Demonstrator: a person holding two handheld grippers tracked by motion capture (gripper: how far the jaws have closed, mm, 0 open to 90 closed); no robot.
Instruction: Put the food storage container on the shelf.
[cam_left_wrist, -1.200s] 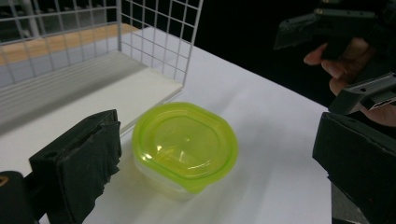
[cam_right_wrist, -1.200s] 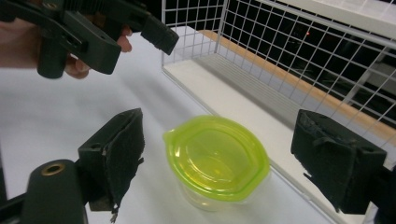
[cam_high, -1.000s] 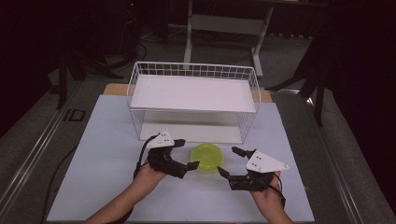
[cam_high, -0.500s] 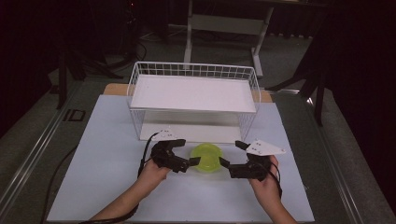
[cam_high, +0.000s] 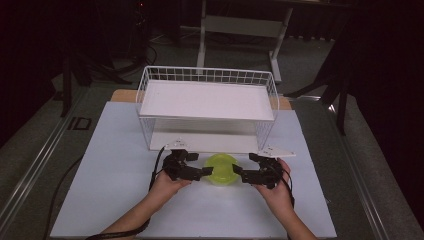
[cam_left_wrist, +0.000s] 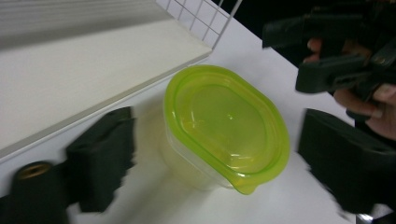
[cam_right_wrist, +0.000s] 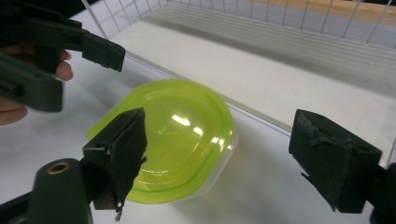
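The left gripper (cam_left_wrist: 215, 154) has its jaws spread wide, one on each side of the tub (cam_left_wrist: 224, 128) in its own view, neither pressed to it. The near jaw sits just beside the tub's wall toward the rack, and the far jaw stands a little off the lid's rim on the other side. The right gripper (cam_right_wrist: 233, 149) is also wide apart: in its view one jaw overlaps the tub's (cam_right_wrist: 170, 140) near edge, while the other hangs well off to the side over bare surface, close to the rack's lower shelf. Whether that first jaw touches the lid cannot be told.

The tub is a clear container with a lime-green lid, standing upright on the white surface (cam_high: 100, 170). In the high view it lies between the two grippers, the left gripper (cam_high: 202, 172) at its left edge and the right gripper (cam_high: 240, 175) at its right edge, their tips pointing inward toward each other. It stands just in front of the rack (cam_high: 207, 107), a white wire frame with an upper and a lower shelf, both bare.

A hand holds each gripper, forearms coming in from the bottom of the high view. A black cable (cam_high: 155, 172) loops from the left gripper. A grey plate (cam_high: 277, 151) tops the right one. Beyond the surface the floor is dark, with a pale stand (cam_high: 245, 25) behind.
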